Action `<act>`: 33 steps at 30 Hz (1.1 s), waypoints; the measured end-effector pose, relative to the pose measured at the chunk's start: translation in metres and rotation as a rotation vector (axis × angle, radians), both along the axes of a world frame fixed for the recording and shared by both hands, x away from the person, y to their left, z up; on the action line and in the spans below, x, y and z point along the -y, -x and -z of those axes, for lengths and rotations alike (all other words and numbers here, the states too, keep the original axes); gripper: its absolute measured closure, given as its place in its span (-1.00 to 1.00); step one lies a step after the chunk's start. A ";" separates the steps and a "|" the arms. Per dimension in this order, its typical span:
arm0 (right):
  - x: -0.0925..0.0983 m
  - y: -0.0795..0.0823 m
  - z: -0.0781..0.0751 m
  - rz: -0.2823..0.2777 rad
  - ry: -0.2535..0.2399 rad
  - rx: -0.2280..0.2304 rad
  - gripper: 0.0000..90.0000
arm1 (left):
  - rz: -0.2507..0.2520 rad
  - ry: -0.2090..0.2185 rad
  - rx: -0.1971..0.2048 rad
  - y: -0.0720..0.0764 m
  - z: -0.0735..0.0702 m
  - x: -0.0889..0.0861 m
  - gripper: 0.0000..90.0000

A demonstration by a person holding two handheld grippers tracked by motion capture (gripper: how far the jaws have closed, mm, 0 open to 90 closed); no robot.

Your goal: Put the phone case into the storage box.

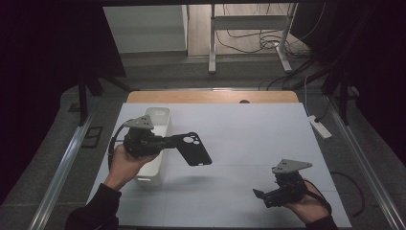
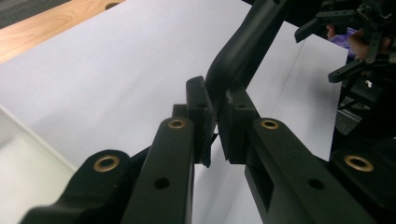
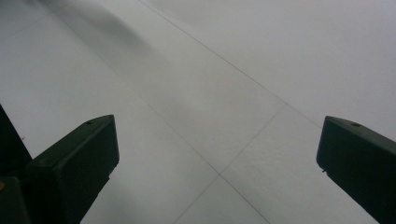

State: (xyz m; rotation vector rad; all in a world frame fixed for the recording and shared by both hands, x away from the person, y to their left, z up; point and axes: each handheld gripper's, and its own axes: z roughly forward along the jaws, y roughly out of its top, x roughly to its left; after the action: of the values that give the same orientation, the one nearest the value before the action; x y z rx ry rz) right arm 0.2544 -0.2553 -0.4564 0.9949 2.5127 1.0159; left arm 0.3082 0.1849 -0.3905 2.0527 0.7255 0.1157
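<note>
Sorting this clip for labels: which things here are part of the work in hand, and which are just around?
In the job:
black phone case, clamped in the left tool
white bin beside it
right tool, open, nothing in it

Just around:
white power strip off the mat's right edge
cables on the floor beyond

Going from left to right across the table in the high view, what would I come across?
White bin → left gripper, partly over the bin → black phone case held in its jaws, off the table → bare white tabletop → right gripper, jaws open.
</note>
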 end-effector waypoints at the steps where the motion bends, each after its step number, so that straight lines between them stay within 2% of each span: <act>1: 0.001 0.000 0.000 0.004 -0.004 -0.001 -1.00 | -0.003 -0.002 -0.003 -0.001 -0.001 -0.002 0.85; 14: 0.026 0.008 0.000 0.104 -0.022 -0.022 -1.00 | -0.022 -0.028 -0.010 -0.012 -0.011 -0.012 0.85; 19: 0.039 0.014 0.003 0.161 0.006 -0.024 -1.00 | -0.026 -0.033 -0.003 -0.016 -0.016 -0.014 0.85; 22: 0.043 0.019 0.006 0.176 0.020 -0.037 -1.00 | -0.033 -0.036 0.001 -0.018 -0.019 -0.016 0.85; 33: 0.056 0.031 0.007 0.216 0.015 -0.040 -1.00 | -0.055 -0.048 0.013 -0.023 -0.030 -0.028 0.85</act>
State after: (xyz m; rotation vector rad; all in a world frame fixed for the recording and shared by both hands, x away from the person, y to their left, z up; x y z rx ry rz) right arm 0.2234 -0.3114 -0.4632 1.2620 2.3754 0.9196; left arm 0.3310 0.2125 -0.3603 2.0762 0.7783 0.1792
